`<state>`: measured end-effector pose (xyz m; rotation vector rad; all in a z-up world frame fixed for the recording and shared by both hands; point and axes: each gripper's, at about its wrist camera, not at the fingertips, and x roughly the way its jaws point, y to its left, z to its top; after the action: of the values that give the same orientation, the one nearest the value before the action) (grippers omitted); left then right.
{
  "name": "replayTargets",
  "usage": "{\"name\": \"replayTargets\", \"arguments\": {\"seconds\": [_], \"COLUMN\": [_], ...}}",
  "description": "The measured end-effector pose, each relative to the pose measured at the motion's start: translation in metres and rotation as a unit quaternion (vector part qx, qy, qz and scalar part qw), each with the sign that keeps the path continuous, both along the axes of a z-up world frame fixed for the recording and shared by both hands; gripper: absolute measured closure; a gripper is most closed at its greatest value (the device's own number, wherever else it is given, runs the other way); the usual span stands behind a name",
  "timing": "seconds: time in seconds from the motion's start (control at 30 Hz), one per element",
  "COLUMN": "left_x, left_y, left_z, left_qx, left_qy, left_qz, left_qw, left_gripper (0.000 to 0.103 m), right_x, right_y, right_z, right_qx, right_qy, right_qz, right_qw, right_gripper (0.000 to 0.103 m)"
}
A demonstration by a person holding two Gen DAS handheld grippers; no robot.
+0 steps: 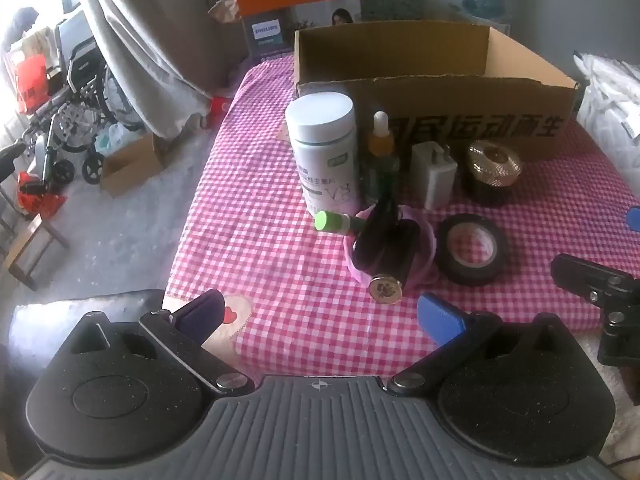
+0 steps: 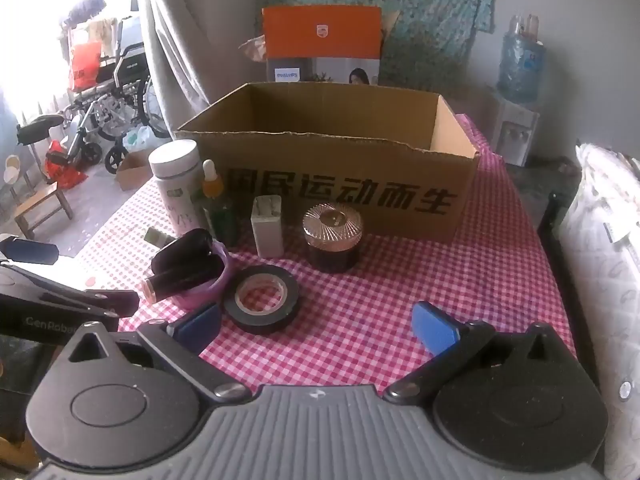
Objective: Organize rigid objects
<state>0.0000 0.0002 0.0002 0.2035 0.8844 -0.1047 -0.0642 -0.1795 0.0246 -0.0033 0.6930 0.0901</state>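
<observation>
Right wrist view: both hand-held grippers (image 2: 316, 326) (image 1: 320, 314) spread, empty; risk of toppling dropper bottle (image 2: 214, 200) while reaching past crowded tape roll (image 2: 261, 299).

Open brown cardboard box (image 2: 340, 184) stands rearmost on checked tablecloth (image 2: 400, 304); before it, white-lidded bottle (image 2: 176, 184) left, gold-lidded jar (image 2: 332, 236) right, black tape roll (image 2: 261, 298) nearest.
</observation>
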Motion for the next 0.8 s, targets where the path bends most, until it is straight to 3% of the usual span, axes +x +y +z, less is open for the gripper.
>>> {"name": "replayTargets", "arguments": {"seconds": [0.8], "left_x": [0.0042], "left_y": [0.0005], "left_z": [-0.0021], "left_qx": [0.004], "left_qy": [0.007], "left_qz": [0.011], "left_qw": [0.9999], "left_gripper": [0.0], "right_x": [0.0046], "right_y": [-0.0004], "right_z": [0.0015], "right_qx": [0.004], "right_qy": [0.017], "right_qz": [0.011], "right_qw": [1.0], "right_gripper": [0.0]}}
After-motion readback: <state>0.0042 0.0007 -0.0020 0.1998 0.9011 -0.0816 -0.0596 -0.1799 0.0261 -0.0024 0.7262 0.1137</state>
